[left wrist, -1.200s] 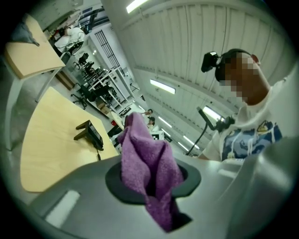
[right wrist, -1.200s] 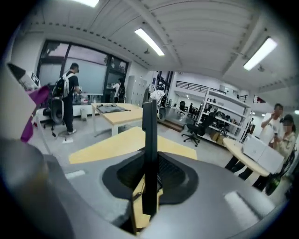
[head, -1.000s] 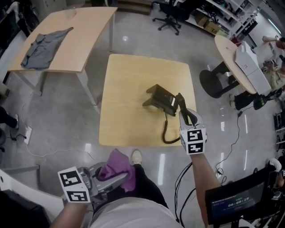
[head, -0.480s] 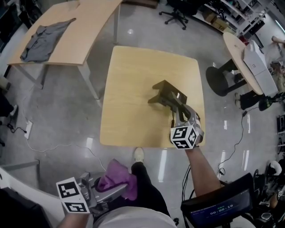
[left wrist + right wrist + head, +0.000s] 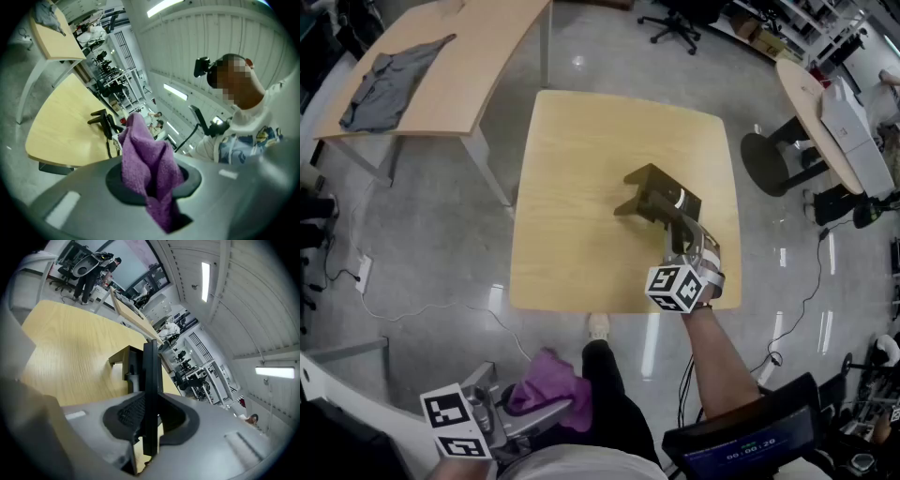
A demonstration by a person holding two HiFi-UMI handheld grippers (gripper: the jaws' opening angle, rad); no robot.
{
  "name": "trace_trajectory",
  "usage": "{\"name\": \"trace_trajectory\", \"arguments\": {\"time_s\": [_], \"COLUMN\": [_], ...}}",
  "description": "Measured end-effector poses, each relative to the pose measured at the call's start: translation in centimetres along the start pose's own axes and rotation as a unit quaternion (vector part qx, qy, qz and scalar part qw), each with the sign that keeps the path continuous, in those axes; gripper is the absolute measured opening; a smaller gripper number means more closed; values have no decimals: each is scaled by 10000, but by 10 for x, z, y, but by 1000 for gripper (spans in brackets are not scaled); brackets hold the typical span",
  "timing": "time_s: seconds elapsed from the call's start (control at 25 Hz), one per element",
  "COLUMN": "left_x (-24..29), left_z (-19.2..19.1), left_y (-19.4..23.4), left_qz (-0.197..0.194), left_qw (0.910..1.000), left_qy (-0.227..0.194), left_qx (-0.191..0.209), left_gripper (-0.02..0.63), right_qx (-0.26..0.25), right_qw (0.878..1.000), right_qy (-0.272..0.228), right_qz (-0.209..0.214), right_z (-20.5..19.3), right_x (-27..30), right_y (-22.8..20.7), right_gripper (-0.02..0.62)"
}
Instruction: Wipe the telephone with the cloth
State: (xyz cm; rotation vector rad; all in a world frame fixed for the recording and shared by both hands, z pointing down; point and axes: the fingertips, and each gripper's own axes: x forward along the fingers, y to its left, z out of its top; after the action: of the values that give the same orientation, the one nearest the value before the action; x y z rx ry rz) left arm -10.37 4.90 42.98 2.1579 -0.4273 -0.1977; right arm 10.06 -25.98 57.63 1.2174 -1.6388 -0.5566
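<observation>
The right gripper is clamped on the black handset, its jaws pressing the two flat sides so that the handset stands on its thin edge between them. In the right gripper view the long axis of the handset runs almost straight up the frame, away from the jaws and toward the telephone base. In the head view the same line slants from the gripper at lower right up and left to the base. Whether the far end sits in its cradle cannot be told.

The left gripper is closed on a purple cloth, which bunches up out of the jaws in a soft peak (a tail of it hangs below them). In the head view this gripper is at the lower left of the frame, off the table and well apart from the telephone.

The dark base stands right of centre on a square, pale wooden table, near the right edge. The floor around it is polished grey with glare spots and a thin cable. At the upper left is a larger wooden table with a grey garment on it. At the upper right, a round table carries a white machine. An office chair shows at the top edge.
</observation>
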Motion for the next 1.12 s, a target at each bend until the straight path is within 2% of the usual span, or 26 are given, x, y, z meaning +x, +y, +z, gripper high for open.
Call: {"name": "trace_trajectory", "arguments": {"time_s": [0.64,1.12], "left_x": [11,11], "left_z": [-4,-8], "left_y": [-8,-7], "left_qz": [-69,-49], "left_qw": [9997,9993], "left_qy": [188,271], "left_qx": [-134,-249], "left_gripper": [87,87], "right_qx": [-161,-344], "right_qw": [9998,9983], "right_qy": [47,74], "right_qz": [-138,-470], "right_z": [4,8], "right_x": [6,7], "right_y": [21,21], "right_gripper": [75,77]}}
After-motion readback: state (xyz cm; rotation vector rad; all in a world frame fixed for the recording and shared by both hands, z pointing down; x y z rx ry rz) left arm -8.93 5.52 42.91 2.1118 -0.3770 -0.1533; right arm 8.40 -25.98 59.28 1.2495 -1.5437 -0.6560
